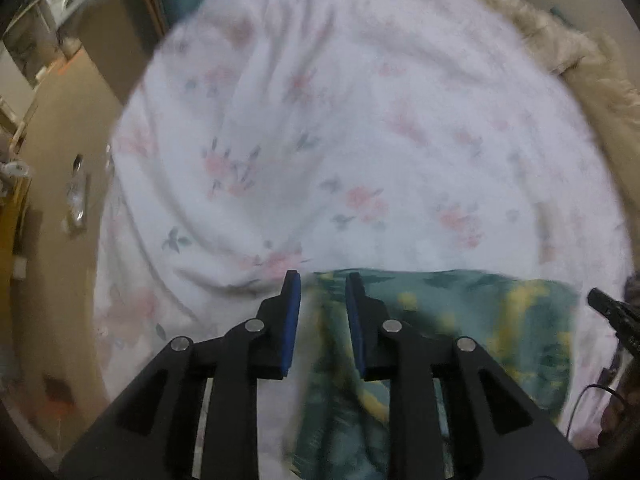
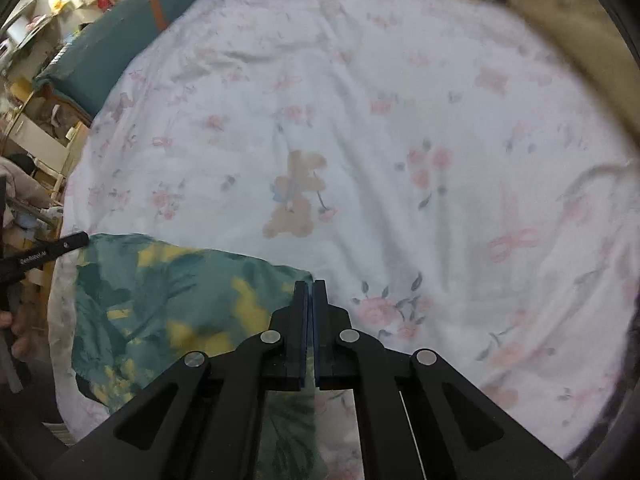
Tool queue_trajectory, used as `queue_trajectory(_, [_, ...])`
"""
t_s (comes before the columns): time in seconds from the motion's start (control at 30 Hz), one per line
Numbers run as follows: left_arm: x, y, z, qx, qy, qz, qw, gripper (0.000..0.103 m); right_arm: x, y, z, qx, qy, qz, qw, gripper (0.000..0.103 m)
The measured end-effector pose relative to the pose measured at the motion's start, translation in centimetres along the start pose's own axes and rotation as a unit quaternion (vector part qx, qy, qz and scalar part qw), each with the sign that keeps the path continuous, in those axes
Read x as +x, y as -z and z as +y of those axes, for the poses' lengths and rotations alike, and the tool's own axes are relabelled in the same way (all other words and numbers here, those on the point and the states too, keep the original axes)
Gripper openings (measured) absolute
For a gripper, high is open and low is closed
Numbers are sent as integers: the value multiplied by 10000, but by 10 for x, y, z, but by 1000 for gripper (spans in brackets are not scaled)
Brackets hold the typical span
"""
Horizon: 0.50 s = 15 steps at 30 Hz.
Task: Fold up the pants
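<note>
Here the bed [image 2: 400, 120] fills both views, spread with a white sheet [image 1: 340, 120] printed with pink flowers. At its near edge lie the pants [image 2: 168, 300], green with yellow blotches, flat and folded into a rough rectangle. The left tongs [image 1: 320, 280] hang over the pants' left edge with the blue pads clearly apart, holding nothing. The right tongs [image 2: 311, 286] sit at the pants' right corner, pads almost together; whether cloth is pinched between them I cannot tell.
</note>
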<state>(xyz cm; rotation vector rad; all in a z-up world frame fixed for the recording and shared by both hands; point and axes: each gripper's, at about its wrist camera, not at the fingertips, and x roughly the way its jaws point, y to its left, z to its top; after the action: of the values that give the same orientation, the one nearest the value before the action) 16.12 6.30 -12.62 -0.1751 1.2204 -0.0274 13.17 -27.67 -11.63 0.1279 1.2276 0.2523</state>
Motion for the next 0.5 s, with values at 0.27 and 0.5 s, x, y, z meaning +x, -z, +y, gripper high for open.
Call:
queue_trajectory(0.27, [-2,47,-67,906,918,457,9906,20,17,29,63,-194,-1247,519,9906,5])
queue_trajectory(0.5, [29,77,-55,1274,373,1152,9844,20,49,55,45,-429,-464,1203,9907,0])
